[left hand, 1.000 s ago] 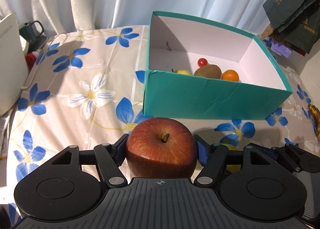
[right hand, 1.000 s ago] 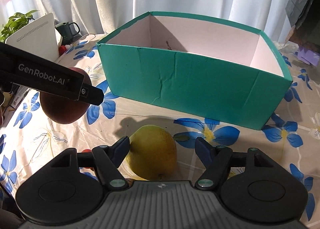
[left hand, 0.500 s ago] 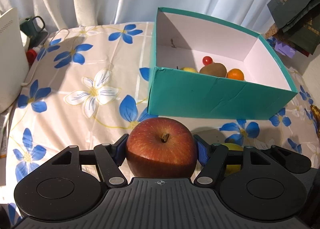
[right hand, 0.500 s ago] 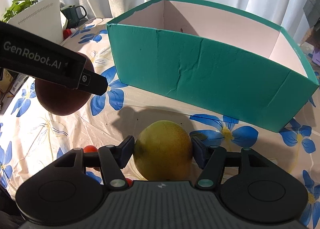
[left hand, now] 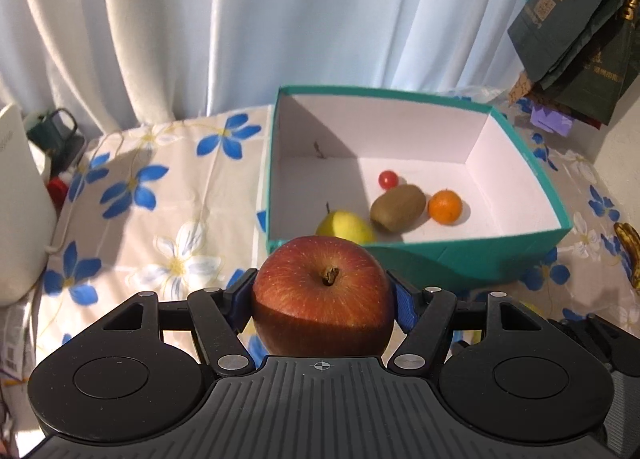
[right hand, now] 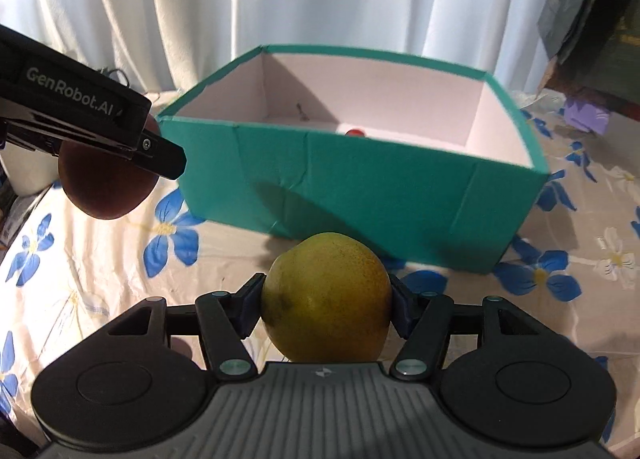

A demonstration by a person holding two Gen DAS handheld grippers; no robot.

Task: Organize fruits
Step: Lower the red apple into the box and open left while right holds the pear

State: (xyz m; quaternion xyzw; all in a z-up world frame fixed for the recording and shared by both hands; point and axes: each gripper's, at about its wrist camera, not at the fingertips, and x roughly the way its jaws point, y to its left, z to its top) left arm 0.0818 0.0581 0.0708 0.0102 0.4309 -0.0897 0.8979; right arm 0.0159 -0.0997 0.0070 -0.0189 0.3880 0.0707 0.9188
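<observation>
Left gripper (left hand: 322, 299) clamped on a red apple (left hand: 322, 299), stem up, held off the flowered tablecloth (left hand: 160, 195) just short of the teal box (left hand: 472, 263). Right gripper (right hand: 326, 305) pinching a yellow-green pear (right hand: 326, 297), also lifted, in front of the box's near wall. Inside the box: small yellow pear (left hand: 344, 225), kiwi (left hand: 397, 206), orange (left hand: 445, 206), cherry tomato (left hand: 388, 179), grouped toward the front. White curtain (left hand: 280, 19) behind.

The left claw (left hand: 322, 295) grips a red apple (left hand: 320, 295) while the right claw (right hand: 326, 305) clamps a yellow-green pear (right hand: 326, 295), both raised.
</observation>
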